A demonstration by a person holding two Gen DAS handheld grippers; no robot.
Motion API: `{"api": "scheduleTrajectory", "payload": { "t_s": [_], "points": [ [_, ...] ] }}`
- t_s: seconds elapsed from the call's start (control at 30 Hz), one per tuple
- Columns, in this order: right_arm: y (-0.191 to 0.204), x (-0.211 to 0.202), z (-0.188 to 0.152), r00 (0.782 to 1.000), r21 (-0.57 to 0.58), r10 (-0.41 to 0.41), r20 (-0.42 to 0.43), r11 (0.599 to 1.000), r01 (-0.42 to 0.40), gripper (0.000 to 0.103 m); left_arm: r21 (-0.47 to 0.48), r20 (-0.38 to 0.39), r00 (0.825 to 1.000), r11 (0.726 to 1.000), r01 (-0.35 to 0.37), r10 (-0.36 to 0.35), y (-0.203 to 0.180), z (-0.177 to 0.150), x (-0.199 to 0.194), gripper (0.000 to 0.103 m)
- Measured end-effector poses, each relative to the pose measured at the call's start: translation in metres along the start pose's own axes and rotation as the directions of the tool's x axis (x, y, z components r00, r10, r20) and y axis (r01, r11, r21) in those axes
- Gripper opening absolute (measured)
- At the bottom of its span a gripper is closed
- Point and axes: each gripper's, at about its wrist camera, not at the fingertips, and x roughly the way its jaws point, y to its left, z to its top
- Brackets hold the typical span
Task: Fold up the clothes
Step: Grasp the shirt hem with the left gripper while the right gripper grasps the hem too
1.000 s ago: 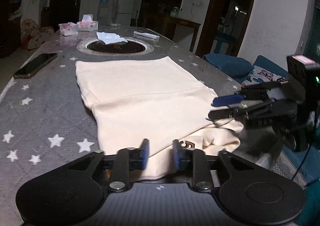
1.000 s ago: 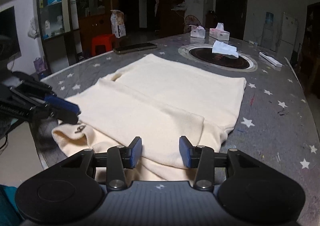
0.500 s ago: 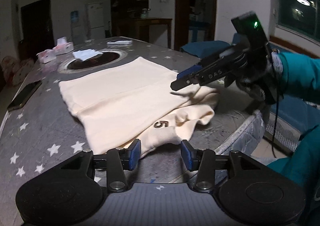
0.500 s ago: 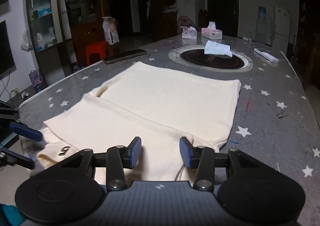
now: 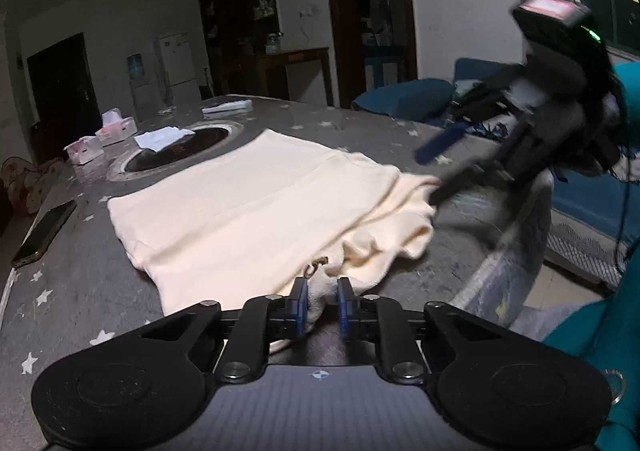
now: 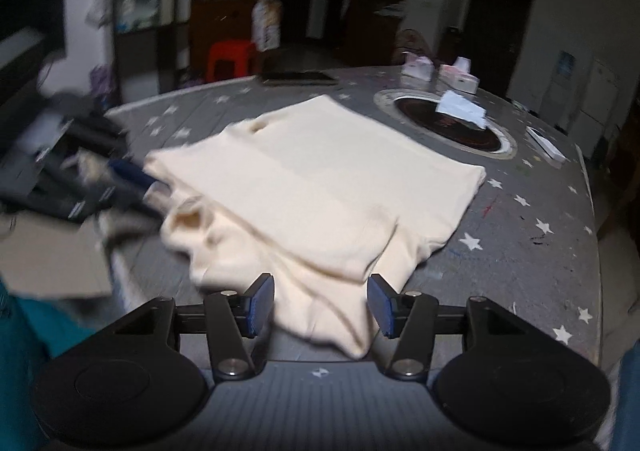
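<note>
1. Left gripper point(image 5: 320, 301): low over the near edge of the star-patterned table point(image 5: 80, 283), levelled forward, blue pads point(image 5: 301, 301) drawn close together with a bunched fold of the cream garment point(image 5: 248, 211) between them; seemingly pinched on that hem, a narrow gap left on the right pad's side.
2. Cream garment: spread flat ahead of the left gripper, folded edge running away toward the round burner inset point(image 5: 176, 147); near corner rumpled, small dark logo point(image 5: 316, 265) just beyond the fingertips.
3. Further off to the left of that tool: a phone point(image 5: 44, 233) near the table edge, tissue boxes point(image 5: 116, 129) beyond the inset.
4. Right gripper point(image 6: 320, 305): angled down at the garment's point(image 6: 320, 187) near right corner, pads point(image 6: 260, 303) spread wide, cloth lying between and under them, not clamped.
5. Seen from the left wrist view, right gripper point(image 5: 436, 171) blurred, reaching in from the right, tips at the garment's far rumpled corner; teal sleeve point(image 5: 628, 99) behind it.
</note>
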Motion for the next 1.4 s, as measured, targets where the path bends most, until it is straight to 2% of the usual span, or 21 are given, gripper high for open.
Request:
{"api": "scheduleTrajectory", "payload": {
  "t_s": [0.13,0.37,0.43,0.57,0.6,0.73,0.83,1.07,1.17,1.2,1.23,1.33,1.4],
  "points": [
    [0.014,-0.002,-0.007,1.000,-0.085,0.019,-0.003,0.996,-0.019,0.056,-0.071,0.010,1.000,0.997,-0.005,0.005,0.015,0.008,0.001,0.012],
    [0.032,0.015,-0.005,0.998,-0.136,0.040,0.049,0.990,-0.033,0.054,-0.170,0.033,0.999,0.985,0.003,0.003,0.037,0.026,0.010,0.012],
    [0.031,0.022,0.000,0.998,-0.123,0.042,0.056,0.992,-0.035,0.049,-0.183,0.031,1.000,0.983,0.008,-0.002,0.040,0.027,0.012,0.012],
    [0.023,0.033,0.008,0.997,-0.057,0.053,0.052,0.997,-0.050,0.021,-0.207,0.021,1.000,0.978,0.023,-0.019,0.044,0.026,0.012,0.015],
    [0.019,0.035,0.010,0.997,-0.034,0.058,0.051,0.998,-0.056,0.018,-0.209,0.017,1.000,0.978,0.026,-0.023,0.045,0.025,0.010,0.018],
    [0.006,0.035,0.019,0.995,0.047,0.077,0.068,0.996,-0.080,0.013,-0.175,-0.002,1.000,0.985,0.005,-0.005,0.039,0.016,-0.001,0.024],
    [-0.001,0.034,0.025,0.993,0.076,0.080,0.086,0.993,-0.087,0.013,-0.137,-0.018,1.000,0.990,-0.022,0.020,0.035,0.007,-0.008,0.040],
    [-0.004,0.033,0.033,0.992,0.081,0.075,0.104,0.993,-0.083,0.013,-0.004,-0.061,0.993,0.994,-0.106,0.105,0.026,-0.006,-0.003,0.045],
    [-0.005,0.032,0.033,0.991,0.091,0.070,0.113,0.993,-0.080,0.012,0.047,-0.058,0.990,0.991,-0.126,0.129,0.027,-0.010,0.000,0.045],
    [-0.004,0.032,0.032,0.991,0.095,0.069,0.116,0.992,-0.080,0.011,0.059,-0.057,0.990,0.990,-0.129,0.132,0.028,-0.012,0.001,0.038],
    [-0.004,0.032,0.031,0.991,0.099,0.068,0.119,0.992,-0.080,0.011,0.070,-0.055,0.989,0.989,-0.132,0.136,0.029,-0.013,0.002,0.023],
    [-0.001,0.028,0.029,0.989,0.103,0.060,0.134,0.992,-0.074,0.010,0.063,-0.049,0.991,0.990,-0.123,0.127,0.032,-0.011,0.000,0.012],
    [0.001,0.023,0.028,0.988,0.100,0.057,0.146,0.992,-0.072,0.010,0.050,-0.031,0.993,0.992,-0.113,0.115,0.033,-0.008,-0.005,0.010]
  ]
}}
